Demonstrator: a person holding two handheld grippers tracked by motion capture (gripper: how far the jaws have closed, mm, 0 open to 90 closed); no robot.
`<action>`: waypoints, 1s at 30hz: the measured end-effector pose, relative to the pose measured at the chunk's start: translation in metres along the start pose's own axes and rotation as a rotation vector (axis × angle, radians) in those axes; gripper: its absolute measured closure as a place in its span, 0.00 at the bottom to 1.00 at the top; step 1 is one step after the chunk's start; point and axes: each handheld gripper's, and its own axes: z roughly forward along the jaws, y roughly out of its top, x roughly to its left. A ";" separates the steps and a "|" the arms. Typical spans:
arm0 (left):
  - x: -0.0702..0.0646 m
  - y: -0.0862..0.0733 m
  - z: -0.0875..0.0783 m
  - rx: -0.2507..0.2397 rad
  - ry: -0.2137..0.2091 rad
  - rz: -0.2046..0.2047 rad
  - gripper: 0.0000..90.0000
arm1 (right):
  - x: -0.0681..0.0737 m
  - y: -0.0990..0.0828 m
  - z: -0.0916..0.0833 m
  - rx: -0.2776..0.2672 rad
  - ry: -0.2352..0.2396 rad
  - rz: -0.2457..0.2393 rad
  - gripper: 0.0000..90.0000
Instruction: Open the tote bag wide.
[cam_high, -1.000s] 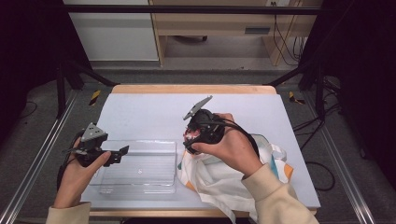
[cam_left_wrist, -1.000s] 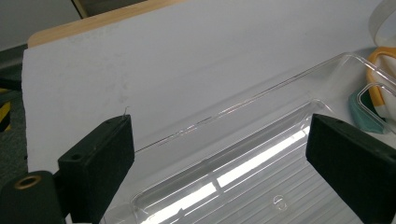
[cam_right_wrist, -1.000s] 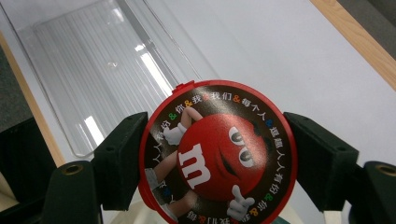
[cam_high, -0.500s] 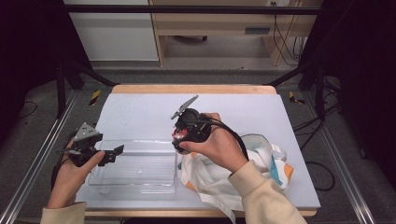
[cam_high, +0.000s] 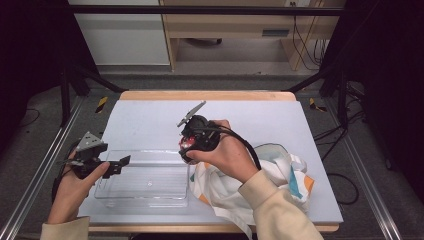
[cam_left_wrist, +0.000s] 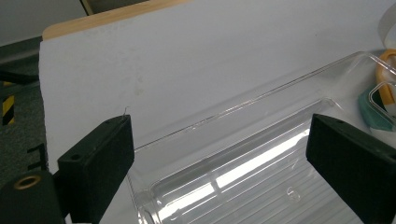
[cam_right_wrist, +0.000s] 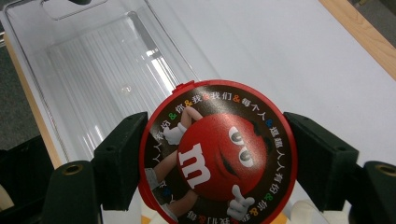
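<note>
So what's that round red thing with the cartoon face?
It's a flat round tin with a red rim and a dark lid printed with a red candy character, a white "m" on its body, and a ring of coloured characters. It looks like metal or plastic. The right gripper holds it by its edges between both black pads, its face toward that gripper's camera. It hangs above the near end of the clear bin, touching nothing else.

Left gripper (cam_high: 120, 165) is held low with jaws wide apart; right gripper (cam_high: 186, 150) points down, jaws clamped.
</note>
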 end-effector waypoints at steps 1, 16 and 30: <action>0.000 0.000 0.000 0.000 0.000 -0.001 0.09 | 0.000 0.000 0.001 -0.004 0.003 -0.004 0.29; 0.002 -0.001 -0.001 0.003 -0.001 0.001 0.09 | 0.007 0.008 0.018 0.007 0.020 0.002 0.29; 0.006 -0.002 -0.004 0.003 0.009 -0.004 0.09 | 0.012 0.010 0.026 0.014 0.036 -0.007 0.29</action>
